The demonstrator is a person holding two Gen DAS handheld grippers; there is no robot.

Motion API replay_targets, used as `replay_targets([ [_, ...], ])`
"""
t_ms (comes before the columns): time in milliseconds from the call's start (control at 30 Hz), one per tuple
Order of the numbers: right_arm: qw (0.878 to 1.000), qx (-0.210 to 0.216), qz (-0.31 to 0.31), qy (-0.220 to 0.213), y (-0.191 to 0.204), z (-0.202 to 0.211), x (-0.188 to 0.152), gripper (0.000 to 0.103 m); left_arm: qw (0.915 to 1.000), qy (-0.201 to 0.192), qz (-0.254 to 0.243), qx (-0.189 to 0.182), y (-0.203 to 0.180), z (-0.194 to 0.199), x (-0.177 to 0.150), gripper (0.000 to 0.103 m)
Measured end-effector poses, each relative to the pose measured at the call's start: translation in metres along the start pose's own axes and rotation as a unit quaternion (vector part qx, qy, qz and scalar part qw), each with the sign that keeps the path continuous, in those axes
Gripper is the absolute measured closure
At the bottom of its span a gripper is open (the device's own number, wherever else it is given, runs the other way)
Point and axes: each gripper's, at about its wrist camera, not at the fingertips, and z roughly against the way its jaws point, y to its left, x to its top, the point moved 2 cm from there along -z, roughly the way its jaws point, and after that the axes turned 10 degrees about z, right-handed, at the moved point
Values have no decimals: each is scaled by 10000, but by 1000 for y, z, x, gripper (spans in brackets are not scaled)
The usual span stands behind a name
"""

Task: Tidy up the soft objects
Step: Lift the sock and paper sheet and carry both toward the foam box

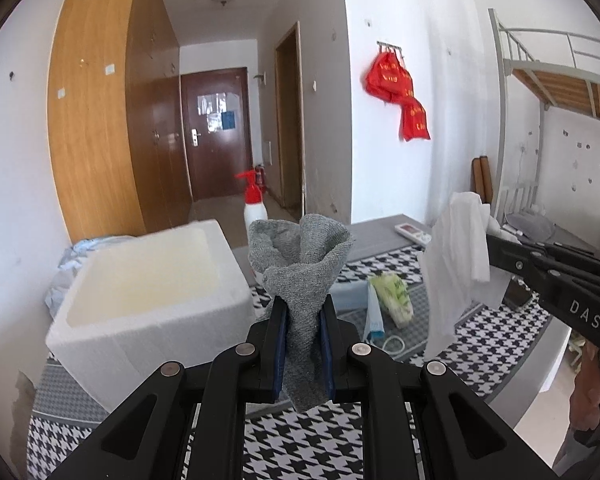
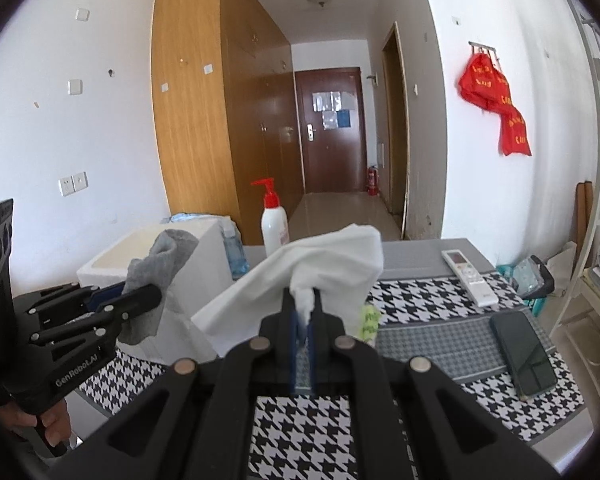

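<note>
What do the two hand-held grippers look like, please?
Both are matte black linkage frames with round silver pivot pins and dark blue finger pads. The left hand-held gripper shows white "GenRobot.AI" lettering on its side in the right wrist view; the right hand-held gripper shows white "DAS" lettering in the left wrist view. No cables visible.

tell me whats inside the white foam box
The white foam box shows only bare pale inner walls. Its floor is hidden by the near rim, so anything lying at the bottom can't be seen.
</note>
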Motion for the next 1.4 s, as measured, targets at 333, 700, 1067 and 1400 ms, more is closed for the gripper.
replay_targets([
  [333,9996,163,67,-220,8,0,15,96,9993,-302,114,183,16,9,15,87],
  [700,9982,413,219,-363,25,-8,26,96,9965,-579,294,525,44,26,28,87],
  [1067,9959,749,355,-366,46,-18,30,96,9935,-618,455,842,68,28,32,87],
  [1400,9935,1003,416,-328,63,-32,33,96,9938,-398,541,888,84,9,36,87],
])
